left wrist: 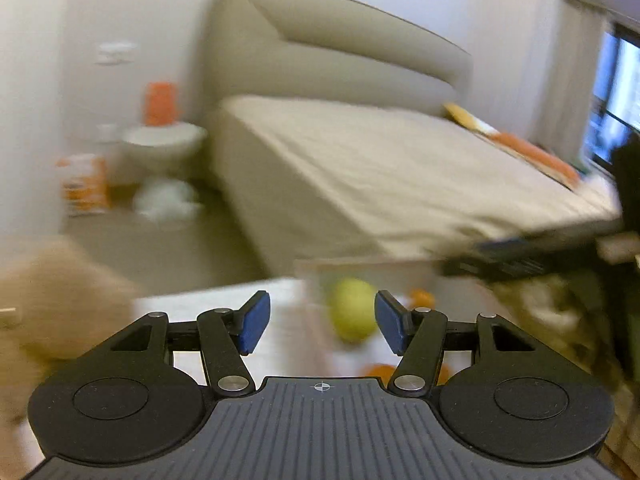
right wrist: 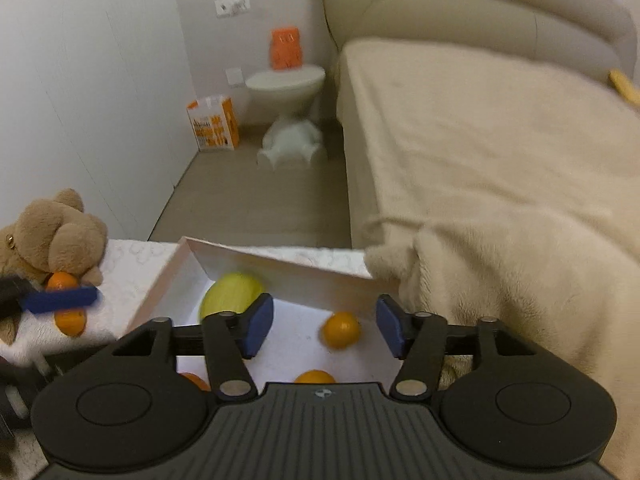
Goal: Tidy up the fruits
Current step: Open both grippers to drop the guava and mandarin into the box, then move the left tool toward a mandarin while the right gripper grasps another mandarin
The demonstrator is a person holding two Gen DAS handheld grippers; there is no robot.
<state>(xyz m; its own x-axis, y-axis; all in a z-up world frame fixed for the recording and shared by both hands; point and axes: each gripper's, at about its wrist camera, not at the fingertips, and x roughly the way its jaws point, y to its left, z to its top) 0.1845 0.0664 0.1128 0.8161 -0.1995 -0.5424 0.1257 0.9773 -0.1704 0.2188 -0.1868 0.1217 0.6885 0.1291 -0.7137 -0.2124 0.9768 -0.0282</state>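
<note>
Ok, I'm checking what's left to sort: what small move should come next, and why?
Probably bring the open left gripper down onto the orange fruit beside the brown plush teddy bear. It lies outside the white cardboard box, which already holds the yellow-green fruit and small oranges. The right gripper is open over the box.

A home bedroom: beige bed (right wrist: 480, 140) with padded headboard (right wrist: 480, 4), bedside table (right wrist: 285, 80).

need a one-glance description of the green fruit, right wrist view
Start at the white box on the table beside the bed. In its far left corner, against the back wall, lies the green fruit. It is the only yellow-green one, and bigger than the small orange fruit nearby.
</note>
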